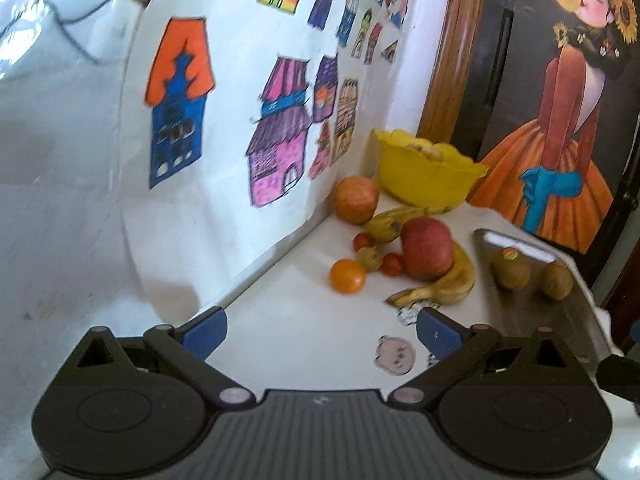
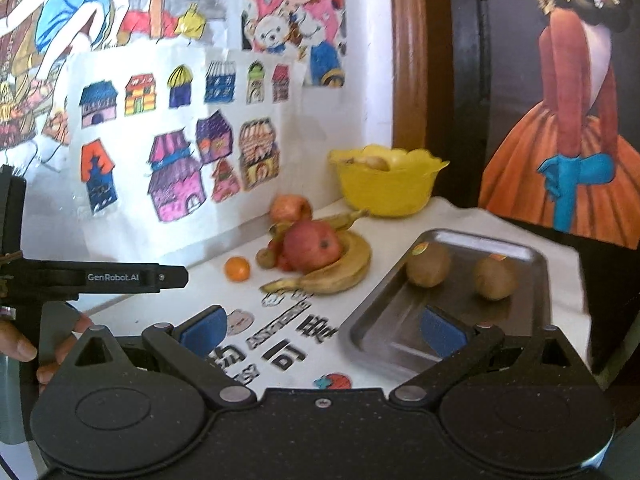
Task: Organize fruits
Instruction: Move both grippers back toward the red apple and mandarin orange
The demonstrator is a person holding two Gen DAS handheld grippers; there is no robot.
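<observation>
Seen from two wrist cameras over a white table [image 2: 460, 216] set against a wall of children's drawings. Landmark: a steel tray [image 2: 536, 280].

Inside the tray, two kiwis [image 2: 428, 264] lying apart from each other, apparently already sorted. Left of the tray, a loose heap: a red apple [image 2: 312, 246] resting against a curved banana [image 2: 340, 272], a second apple [image 2: 290, 206] and second banana [image 2: 344, 218] behind, small red tomatoes [image 1: 391, 264] tucked in, and an orange [image 2: 237, 269] at the far left edge of the heap. Beyond the tray, toward the wall corner, a yellow bowl [image 2: 386, 190] with something pale inside, too dim to identify.

Left gripper [image 1: 320, 330] spread wide, holding nothing, aimed at the heap from short of it. Right gripper [image 2: 322, 330] likewise wide apart and empty, its right pad hanging over the tray's near end.

Judged mid-sort, between picks. Next likely needed: reaching forward to one loose fruit, closing gently around it, then carrying it to tray or bowl. Which container suits which fruit, unclear.
</observation>
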